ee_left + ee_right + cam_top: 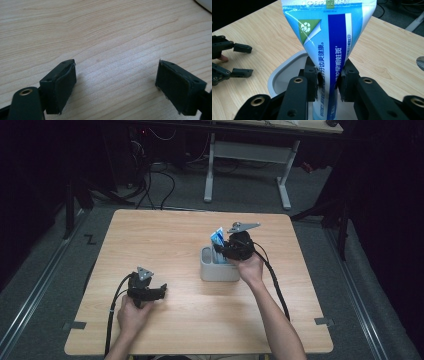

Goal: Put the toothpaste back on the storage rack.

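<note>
Wooden table [200,320], light grain, square top, sits on grey floor with a second desk frame [247,155] behind it.

Grey tub [212,272] stands just right of table centre, rounded corners, open top. In the right gripper view its pale rim [277,75] curves below the jaws.

Toothpaste tube [329,37], blue and white with a green recycling triangle and printed text, stands upright with its flat crimped end up and its lower part down inside the tub. In the high view only the blue-white top [217,237] pokes out above the tub's rear edge.

Right gripper [328,83] is over the tub, held from the near-right side by the right hand [248,268]; jaws pinch the tube mid-body, one pad on each face.

Left gripper [159,291] rests low at the near-left of the table, well apart from the tub, left hand [131,312] behind it. Jaws spread wide, bare wood between the pads [63,87], nothing held.
</note>
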Tool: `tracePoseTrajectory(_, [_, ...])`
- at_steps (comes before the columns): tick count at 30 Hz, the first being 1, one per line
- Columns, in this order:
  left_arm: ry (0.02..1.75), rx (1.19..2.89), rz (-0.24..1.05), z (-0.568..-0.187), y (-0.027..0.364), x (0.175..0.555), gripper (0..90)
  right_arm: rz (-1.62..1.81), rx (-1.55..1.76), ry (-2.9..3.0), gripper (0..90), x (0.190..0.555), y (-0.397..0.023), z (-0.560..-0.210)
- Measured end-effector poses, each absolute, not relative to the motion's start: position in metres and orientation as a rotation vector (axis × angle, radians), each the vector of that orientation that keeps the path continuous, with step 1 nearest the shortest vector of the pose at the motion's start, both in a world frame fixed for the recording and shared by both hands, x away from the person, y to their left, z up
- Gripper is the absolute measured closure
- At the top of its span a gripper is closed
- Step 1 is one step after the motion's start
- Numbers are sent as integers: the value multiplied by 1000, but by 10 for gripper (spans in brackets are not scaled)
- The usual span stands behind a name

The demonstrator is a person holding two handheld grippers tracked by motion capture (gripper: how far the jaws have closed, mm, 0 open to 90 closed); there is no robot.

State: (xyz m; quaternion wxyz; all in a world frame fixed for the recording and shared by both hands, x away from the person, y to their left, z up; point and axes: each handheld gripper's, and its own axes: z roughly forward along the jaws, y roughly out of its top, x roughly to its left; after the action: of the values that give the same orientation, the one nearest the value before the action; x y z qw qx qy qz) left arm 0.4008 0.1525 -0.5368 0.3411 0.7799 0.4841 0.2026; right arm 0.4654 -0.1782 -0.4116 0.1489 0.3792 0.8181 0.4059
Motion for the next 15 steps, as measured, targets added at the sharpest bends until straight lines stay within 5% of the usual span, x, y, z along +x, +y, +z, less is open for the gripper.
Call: tracePoseTrajectory(15, [1259, 2030, 528, -537, 152, 401, 172, 1162, 1095, 2331, 679, 469, -175, -415])
